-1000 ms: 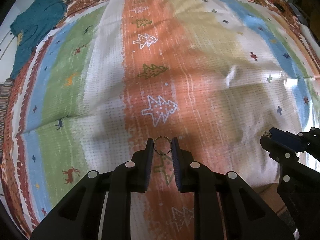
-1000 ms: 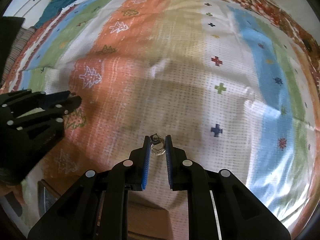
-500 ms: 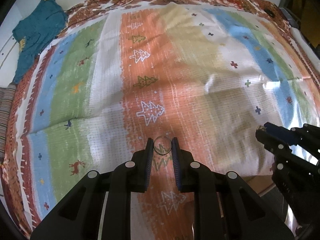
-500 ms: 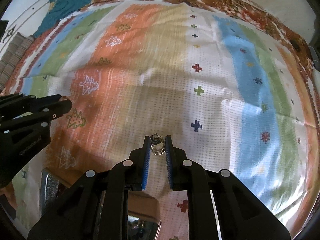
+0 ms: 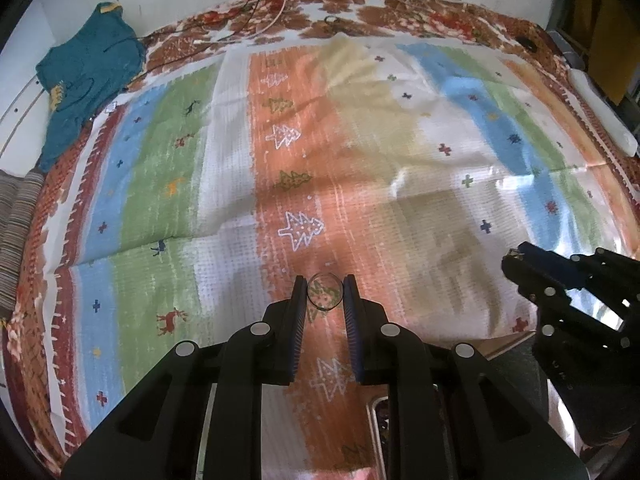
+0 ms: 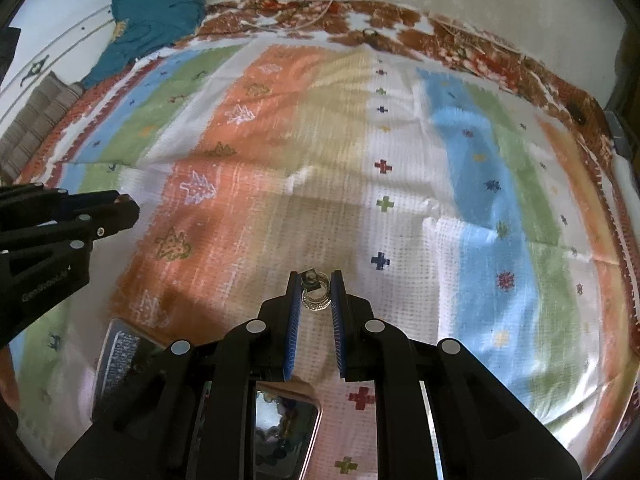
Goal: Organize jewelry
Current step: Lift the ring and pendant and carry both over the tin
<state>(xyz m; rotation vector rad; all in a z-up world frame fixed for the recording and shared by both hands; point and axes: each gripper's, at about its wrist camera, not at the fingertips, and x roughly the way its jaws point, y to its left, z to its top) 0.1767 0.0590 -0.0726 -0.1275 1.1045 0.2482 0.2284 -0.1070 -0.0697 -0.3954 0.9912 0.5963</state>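
A thin plain silver ring (image 5: 324, 294) stands upright between the blue pads of my left gripper (image 5: 324, 292), which is shut on it above the striped bedspread. My right gripper (image 6: 316, 290) is shut on a decorated silver ring (image 6: 316, 296) with a small dark stone on top. In the left wrist view the right gripper (image 5: 516, 262) shows at the right edge, and in the right wrist view the left gripper (image 6: 128, 210) shows at the left edge. A shiny metal tray (image 6: 286, 432) with jewelry pieces lies below the right gripper.
A striped bedspread (image 5: 300, 152) with tree and cross patterns covers the bed. A teal garment (image 5: 84, 80) lies at the far left corner, cables (image 5: 264, 4) run along the far edge. A second tray with a patterned bottom (image 6: 120, 354) sits near the front left.
Both grippers have risen away from the bedspread with their rings still held, so more of the bed and the trays below has come into view.
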